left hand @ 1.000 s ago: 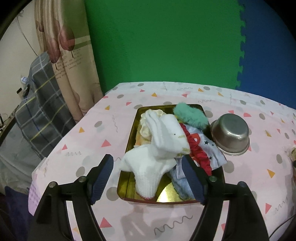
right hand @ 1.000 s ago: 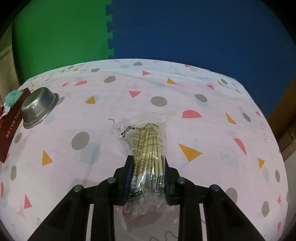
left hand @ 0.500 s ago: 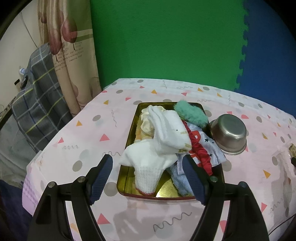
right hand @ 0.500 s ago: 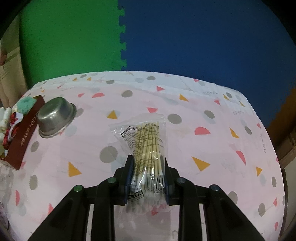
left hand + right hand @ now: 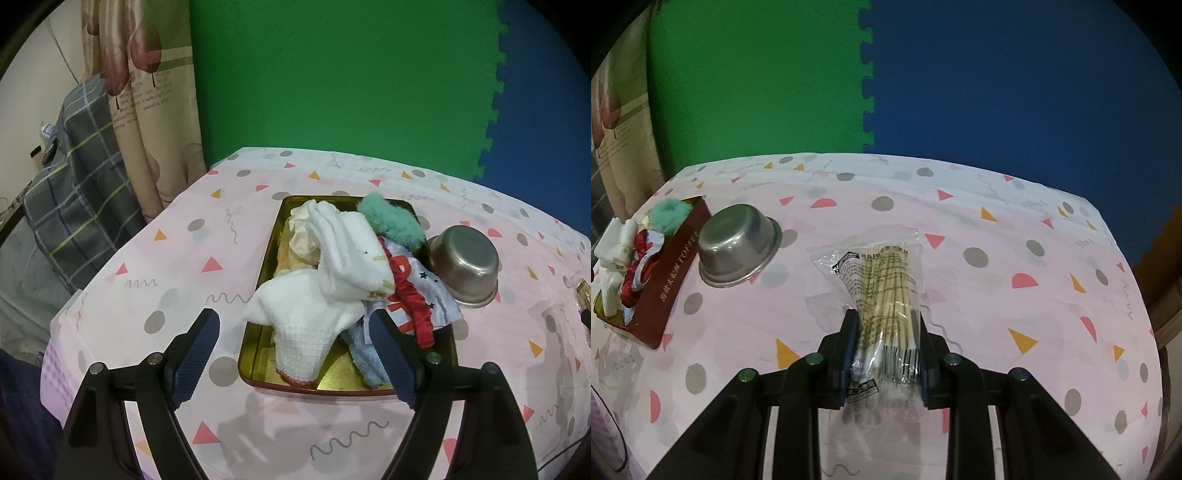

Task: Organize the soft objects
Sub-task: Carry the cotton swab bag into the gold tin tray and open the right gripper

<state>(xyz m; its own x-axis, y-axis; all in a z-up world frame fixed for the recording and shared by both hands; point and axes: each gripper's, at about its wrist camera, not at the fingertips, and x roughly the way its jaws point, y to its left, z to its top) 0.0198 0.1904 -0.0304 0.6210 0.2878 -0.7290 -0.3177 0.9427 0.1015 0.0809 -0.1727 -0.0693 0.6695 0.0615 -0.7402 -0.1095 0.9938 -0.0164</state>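
A gold tin tray [image 5: 269, 254] holds a heap of soft things: a white knit cloth [image 5: 306, 325], a white sock [image 5: 351, 251], a teal fluffy piece [image 5: 391, 221], a red scrunchie [image 5: 413, 306] and a blue cloth [image 5: 364, 358]. My left gripper [image 5: 293, 341] hovers over the tray's near end, its jaws opening, the pads clear of the cloth between them. My right gripper [image 5: 884, 328] is shut on a clear bag of cotton swabs [image 5: 886, 273], lifted above the table. The tray [image 5: 674, 273] shows at the left in the right wrist view.
An upturned steel bowl [image 5: 465, 266] stands just right of the tray, also seen as the bowl [image 5: 737, 247] left of the swab bag. The table wears a pink patterned cloth [image 5: 997, 295]. A plaid-covered seat [image 5: 74, 192] and a curtain [image 5: 147, 110] stand beyond the left edge.
The right gripper has risen and pulled back with the swab bag, so more of the table, bowl and tray shows. The left gripper's jaws have spread slightly wider.
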